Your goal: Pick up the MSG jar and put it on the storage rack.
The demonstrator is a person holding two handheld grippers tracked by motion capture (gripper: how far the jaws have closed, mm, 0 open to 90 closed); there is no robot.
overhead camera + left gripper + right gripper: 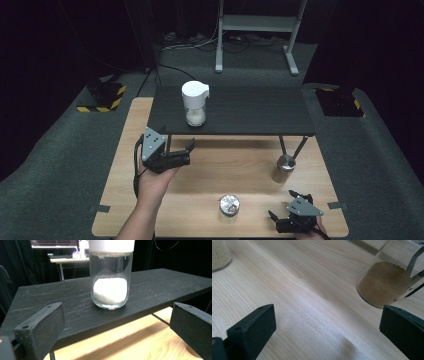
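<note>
A glass jar of white powder (194,103) with a white lid stands on the left part of a raised black shelf (250,112). In the left gripper view this jar (110,290) sits straight ahead, beyond the shelf's front edge. My left gripper (179,145) hovers just in front of and below that edge, open and empty (117,322). My right gripper (282,204) rests low at the table's front right, open and empty (328,322). Ahead of it are a jar of brown powder (384,283) and a jar of pale grains (219,252).
The wooden table (130,165) carries two metal-lidded jars, one at front centre (229,206) and one by the shelf's right legs (285,167). Grey carpet surrounds the table. A white desk frame (257,30) stands behind.
</note>
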